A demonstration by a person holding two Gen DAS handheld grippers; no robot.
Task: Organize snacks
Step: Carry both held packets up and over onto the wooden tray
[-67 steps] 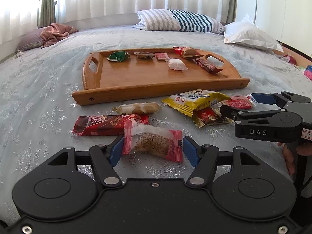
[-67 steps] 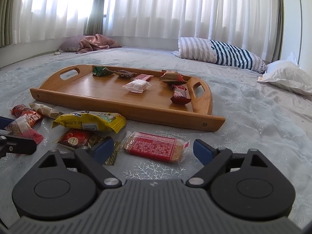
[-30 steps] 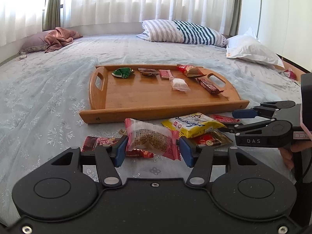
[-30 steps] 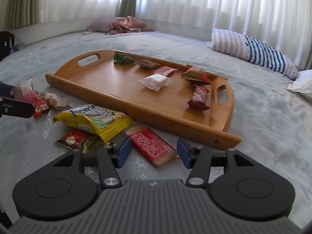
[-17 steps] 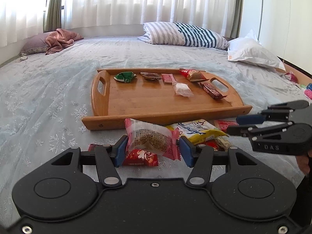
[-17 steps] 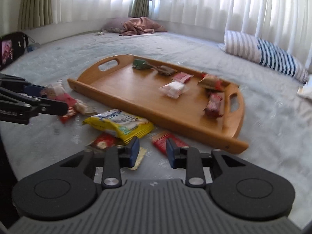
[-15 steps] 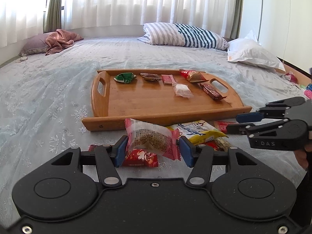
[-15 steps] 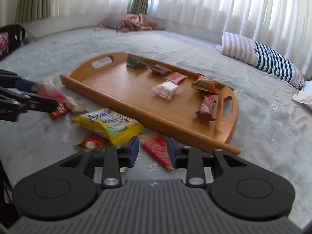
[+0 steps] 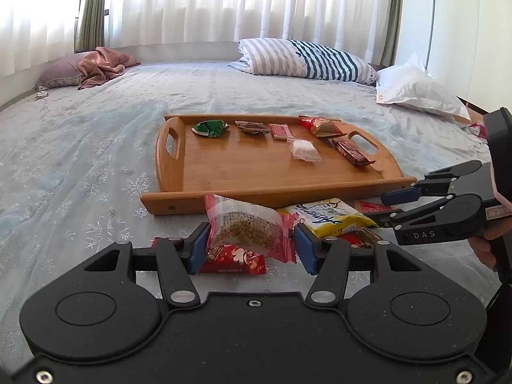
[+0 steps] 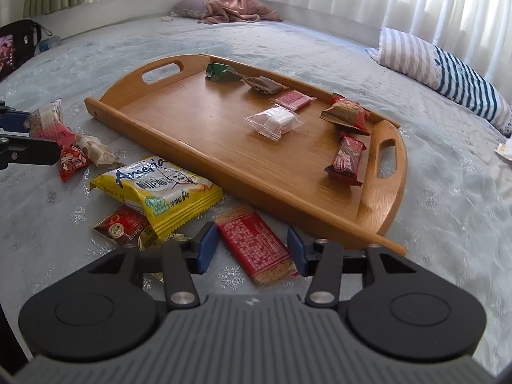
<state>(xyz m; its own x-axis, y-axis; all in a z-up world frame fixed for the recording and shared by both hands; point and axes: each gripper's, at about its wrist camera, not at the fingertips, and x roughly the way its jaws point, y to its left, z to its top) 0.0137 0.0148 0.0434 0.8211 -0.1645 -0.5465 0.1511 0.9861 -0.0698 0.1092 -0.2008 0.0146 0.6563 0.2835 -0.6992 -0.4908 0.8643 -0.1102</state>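
The left gripper (image 9: 249, 246) pinches a clear pink-ended cake packet (image 9: 248, 228), lifted above a red wrapper (image 9: 232, 260) on the bedspread (image 9: 80, 172). The right gripper (image 10: 252, 249) straddles a red cracker bar (image 10: 256, 243); its jaws have just been closing, and its right pad touches the bar's lower corner, with a gap at the left pad; whether the bar is gripped I cannot tell. At ten o'clock lies a yellow bag (image 10: 156, 188) over a dark red sachet (image 10: 123, 227). Beyond, at twelve, the wooden tray (image 10: 220, 166) has bare wood along its near rim. Six snacks lie toward its far and right sides. Only the right wrist view shows a cream nougat wrapper (image 10: 96, 150); the left view hides it.
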